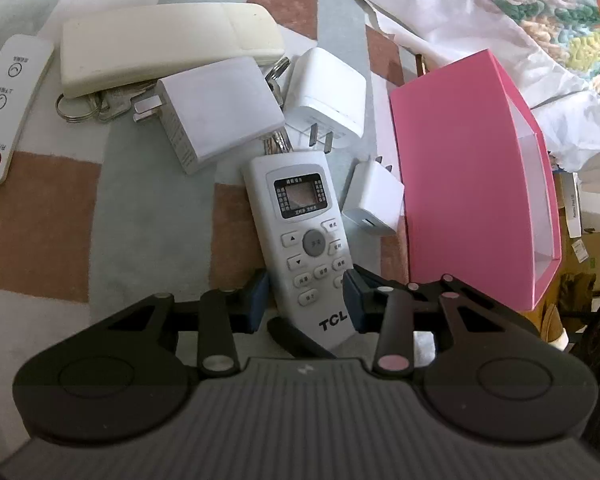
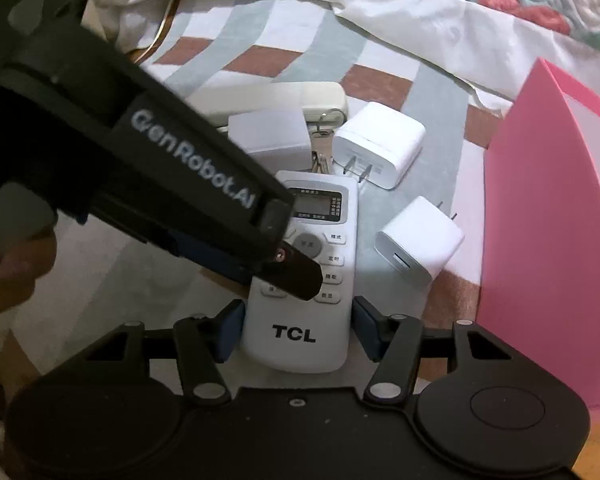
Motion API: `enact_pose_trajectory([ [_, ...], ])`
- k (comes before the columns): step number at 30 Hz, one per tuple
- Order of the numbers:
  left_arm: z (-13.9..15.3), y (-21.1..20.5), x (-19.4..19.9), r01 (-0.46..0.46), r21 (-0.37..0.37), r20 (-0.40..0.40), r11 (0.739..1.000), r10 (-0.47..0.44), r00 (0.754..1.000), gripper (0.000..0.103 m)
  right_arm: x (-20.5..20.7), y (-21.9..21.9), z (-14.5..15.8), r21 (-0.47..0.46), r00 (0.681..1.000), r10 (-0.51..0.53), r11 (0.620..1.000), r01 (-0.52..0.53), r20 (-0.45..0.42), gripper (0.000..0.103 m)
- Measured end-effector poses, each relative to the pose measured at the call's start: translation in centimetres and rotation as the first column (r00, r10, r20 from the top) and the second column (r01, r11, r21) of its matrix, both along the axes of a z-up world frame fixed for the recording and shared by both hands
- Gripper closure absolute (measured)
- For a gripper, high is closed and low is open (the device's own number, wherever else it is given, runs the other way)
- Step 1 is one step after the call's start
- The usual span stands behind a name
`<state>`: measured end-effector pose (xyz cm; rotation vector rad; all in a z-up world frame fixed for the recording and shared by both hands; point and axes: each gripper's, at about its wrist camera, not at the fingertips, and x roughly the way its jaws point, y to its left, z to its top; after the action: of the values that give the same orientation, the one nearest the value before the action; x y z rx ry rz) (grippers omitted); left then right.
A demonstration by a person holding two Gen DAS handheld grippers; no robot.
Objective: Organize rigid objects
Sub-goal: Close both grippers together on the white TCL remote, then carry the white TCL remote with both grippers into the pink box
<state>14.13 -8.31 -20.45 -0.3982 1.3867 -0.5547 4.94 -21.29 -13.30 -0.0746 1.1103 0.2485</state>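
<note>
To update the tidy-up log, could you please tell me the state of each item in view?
TCL remote: face up.
left gripper: jaws shut on TCL remote.
right gripper: jaws open, straddling TCL remote.
pink box: open, looks empty.
small charger: unplugged, prongs out.

**Bedding and clutter around the work area**

A checked sheet point(image 1: 152, 216) in brown, grey-green and white squares covers the bed. A floral quilt point(image 1: 548, 12) with orange, green and pink patterns lies bunched along its far edge, its white underside point(image 2: 440, 36) folded over onto the checks. Past the bed's edge, cardboard boxes point(image 1: 584, 240) with printed labels sit lower down.
</note>
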Motion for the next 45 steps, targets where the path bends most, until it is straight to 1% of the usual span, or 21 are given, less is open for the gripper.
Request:
enact_pose_trajectory([
  [1,0.0,0.0,-0.1,0.002,0.002,0.004,1.0,-0.002,1.0,0.062,0.0,0.0,0.0,0.001,1.0,-0.003,1.0,0.003,0.001,0.04],
  [2,0.1,-0.1,-0.1,0.006,0.006,0.009,1.0,-0.006,1.0,0.059,0.0,0.0,0.0,0.001,1.0,-0.008,1.0,0.008,0.001,0.04],
  [4,0.1,-0.2,-0.2,0.009,0.012,0.019,1.0,-0.009,1.0,0.059,0.1,-0.1,0.0,0.008,1.0,-0.016,1.0,0.016,0.0,0.04],
  [7,0.2,-0.5,-0.4,0.018,0.016,0.031,1.0,-0.018,0.999,0.059,0.0,-0.4,0.1,0.029,1.0,-0.027,0.999,0.027,0.0,0.04],
  [8,0.3,-0.6,-0.5,0.022,0.025,0.037,0.999,-0.023,0.999,0.063,0.0,-0.5,0.2,0.034,0.999,-0.032,0.999,0.032,0.001,0.04],
  [9,0.4,-0.7,-0.5,0.031,0.035,0.046,0.999,-0.032,0.998,0.063,1.1,-1.1,0.2,0.039,0.999,-0.034,0.999,0.034,0.0,0.041],
  [12,0.8,-0.9,-0.7,0.05,0.047,0.053,0.998,-0.052,0.997,0.063,0.7,-1.3,0.7,0.031,1.0,-0.031,0.999,0.031,0.005,0.041],
  [16,1.9,-0.9,-1.2,0.072,0.065,0.078,0.995,-0.077,0.994,0.063,-0.1,-0.6,2.2,0.011,0.998,-0.005,1.0,0.005,0.059,0.041],
  [18,2.7,-0.6,-1.4,0.077,0.052,0.094,0.996,-0.082,0.992,0.063,-0.4,-0.4,3.1,-0.012,0.997,0.01,1.0,-0.009,0.083,0.041],
  [21,4.6,-0.2,-1.7,0.09,0.02,0.146,0.996,-0.092,0.985,0.063,-1.0,0.0,4.2,-0.052,0.99,0.031,0.998,-0.024,0.134,0.041],
  [23,5.7,-0.1,-1.9,0.101,0.005,0.18,0.995,-0.1,0.978,0.063,-1.3,-0.2,5.2,-0.053,0.987,0.029,0.998,-0.021,0.159,0.041],
  [28,8.7,-0.8,-2.6,0.16,-0.012,0.281,0.987,-0.15,0.948,0.063,-2.1,-1.0,7.9,-0.074,0.973,0.015,0.997,0.003,0.229,0.041],
  [30,9.7,-1.8,-2.3,0.166,-0.031,0.279,0.986,-0.151,0.948,0.063,-2.4,-1.7,9.2,-0.078,0.968,-0.012,0.996,0.032,0.252,0.041],
  [32,10.7,-3.0,-1.9,0.157,-0.07,0.27,0.985,-0.133,0.954,0.063,-2.6,-2.7,10.7,-0.075,0.957,-0.046,0.995,0.07,0.286,0.041],
  [33,11.6,-3.6,-1.9,0.17,-0.079,0.289,0.982,-0.14,0.947,0.063,-2.7,-3.4,10.9,-0.063,0.953,-0.061,0.994,0.083,0.297,0.041],
  [35,13.3,-5.1,-2.1,0.2,-0.077,0.343,0.977,-0.163,0.925,0.063,-2.9,-5.0,12.0,-0.027,0.943,-0.1,0.993,0.115,0.317,0.041],
  [37,14.6,-6.5,-2.3,0.233,-0.062,0.38,0.971,-0.193,0.905,0.063,-3.0,-6.2,12.7,-0.019,0.936,-0.121,0.991,0.134,0.33,0.041],
  [39,15.5,-8.2,-2.1,0.255,-0.052,0.387,0.966,-0.216,0.897,0.063,-3.3,-7.3,13.1,-0.006,0.928,-0.152,0.986,0.164,0.339,0.041],
  [41,15.8,-10.2,-1.6,0.285,-0.037,0.375,0.958,-0.251,0.892,0.063,-3.3,-9.3,13.4,0.025,0.923,-0.199,0.979,0.202,0.33,0.041],
  [42,15.9,-11.2,-1.3,0.303,-0.02,0.364,0.953,-0.275,0.89,0.063,-3.2,-10.5,13.1,0.047,0.923,-0.225,0.974,0.221,0.314,0.041],
  [45,15.3,-15.0,-0.4,0.359,0.051,0.304,0.932,-0.356,0.884,0.062,-2.8,-13.2,11.9,0.108,0.922,-0.296,0.955,0.277,0.249,0.041],
])
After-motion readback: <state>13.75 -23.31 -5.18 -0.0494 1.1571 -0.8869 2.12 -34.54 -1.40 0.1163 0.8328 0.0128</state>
